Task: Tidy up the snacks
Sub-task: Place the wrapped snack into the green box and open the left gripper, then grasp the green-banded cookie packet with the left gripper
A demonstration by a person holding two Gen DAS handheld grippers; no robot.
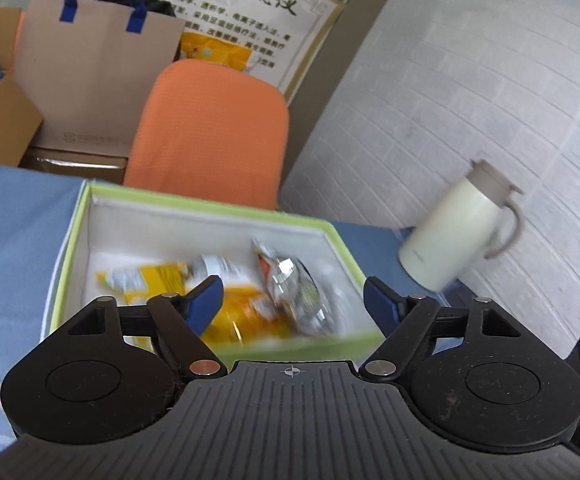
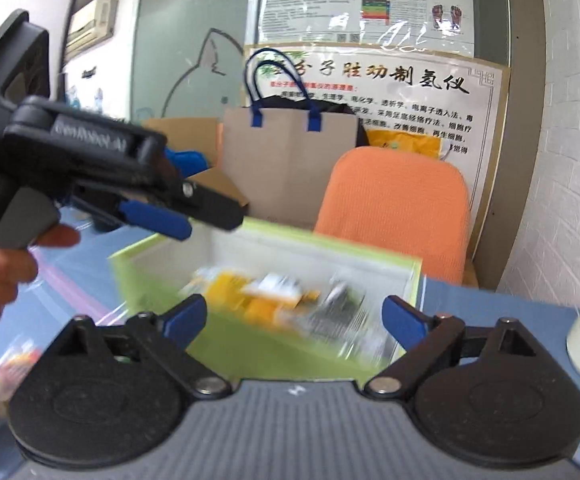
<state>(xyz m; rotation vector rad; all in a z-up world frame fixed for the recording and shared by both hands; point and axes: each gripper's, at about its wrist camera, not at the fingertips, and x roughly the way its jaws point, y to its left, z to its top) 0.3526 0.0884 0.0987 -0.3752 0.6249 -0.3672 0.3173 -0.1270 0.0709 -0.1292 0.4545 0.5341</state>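
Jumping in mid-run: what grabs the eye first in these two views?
The green-rimmed box on the blue table, holding a yellow snack bag and a silver packet. Behind it stands an orange chair; a cream thermos jug sits to the right. Both the left gripper and right gripper are open and empty.

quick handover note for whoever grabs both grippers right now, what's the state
Left gripper: open, empty, above the green-rimmed box.
Right gripper: open, empty, at the box's near wall.
Done: yellow snack packs and a silver snack pack lie inside the box.
Left: a blurred item on the blue tablecloth left of the box may be another snack; check it. Cream jug stands to the box's right.
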